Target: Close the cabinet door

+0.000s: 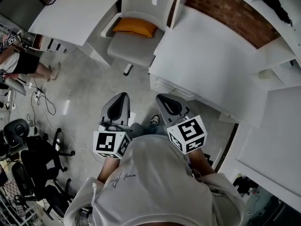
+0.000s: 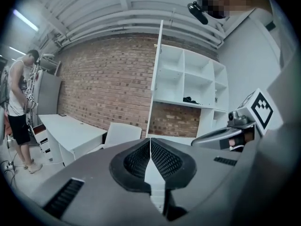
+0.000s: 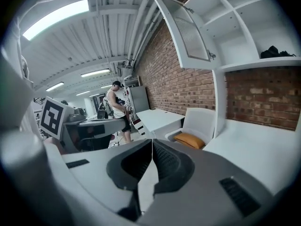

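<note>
Starting nearest, the left gripper and right gripper are found closed, ribbed dark pads pressed together, nothing held. Black-and-white square markers are carried on each cube. Farther off, the white-framed cabinet door, with its ribbed glazed panel, is seen swung open high beside the brick wall.

Looks like you're in an office-slash-lab space. There's an exposed brick wall, white desks and a white chair with an orange cushion. Black swivel chairs are parked on a bare grey floor with cables trailing across it. Strip lights run overhead, there's a white shelf cabinet against the brick, and another person is standing at a desk off to your left.
</note>
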`<state>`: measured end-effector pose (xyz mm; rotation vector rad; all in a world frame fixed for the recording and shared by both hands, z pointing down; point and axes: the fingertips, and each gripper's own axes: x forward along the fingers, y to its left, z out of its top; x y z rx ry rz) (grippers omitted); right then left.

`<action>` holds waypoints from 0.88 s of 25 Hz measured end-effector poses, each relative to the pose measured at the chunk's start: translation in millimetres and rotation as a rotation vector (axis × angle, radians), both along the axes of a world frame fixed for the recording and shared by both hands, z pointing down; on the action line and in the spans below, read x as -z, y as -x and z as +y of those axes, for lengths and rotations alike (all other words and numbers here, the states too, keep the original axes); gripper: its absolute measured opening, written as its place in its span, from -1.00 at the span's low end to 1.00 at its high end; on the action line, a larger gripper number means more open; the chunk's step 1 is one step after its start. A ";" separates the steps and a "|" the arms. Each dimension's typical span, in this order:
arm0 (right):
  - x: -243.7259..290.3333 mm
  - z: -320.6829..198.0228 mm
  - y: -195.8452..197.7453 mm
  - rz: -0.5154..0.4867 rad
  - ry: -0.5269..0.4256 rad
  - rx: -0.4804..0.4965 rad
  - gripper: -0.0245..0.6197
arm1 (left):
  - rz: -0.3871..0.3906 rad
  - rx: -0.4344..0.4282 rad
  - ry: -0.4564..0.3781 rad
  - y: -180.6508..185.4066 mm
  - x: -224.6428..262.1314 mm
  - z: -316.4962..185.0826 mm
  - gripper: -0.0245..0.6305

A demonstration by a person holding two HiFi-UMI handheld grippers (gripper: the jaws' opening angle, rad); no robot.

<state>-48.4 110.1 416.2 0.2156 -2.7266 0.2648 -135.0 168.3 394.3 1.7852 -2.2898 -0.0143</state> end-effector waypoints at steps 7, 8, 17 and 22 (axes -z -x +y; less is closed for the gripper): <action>6.5 -26.8 -1.9 -0.030 0.046 -0.123 -0.85 | -0.029 -0.122 0.002 -4.4 5.9 -42.1 -0.87; 9.8 -32.0 0.0 -0.038 0.037 -0.141 -0.85 | -0.030 -0.143 -0.001 -4.4 7.1 -48.7 -0.87; 42.0 -69.2 31.1 -0.097 -0.042 -0.314 -0.85 | -0.008 -0.289 -0.073 26.6 28.6 -91.6 -0.87; 57.5 -86.6 55.2 -0.127 -0.078 -0.390 -0.85 | -0.030 -0.409 -0.089 41.2 37.5 -115.7 -0.87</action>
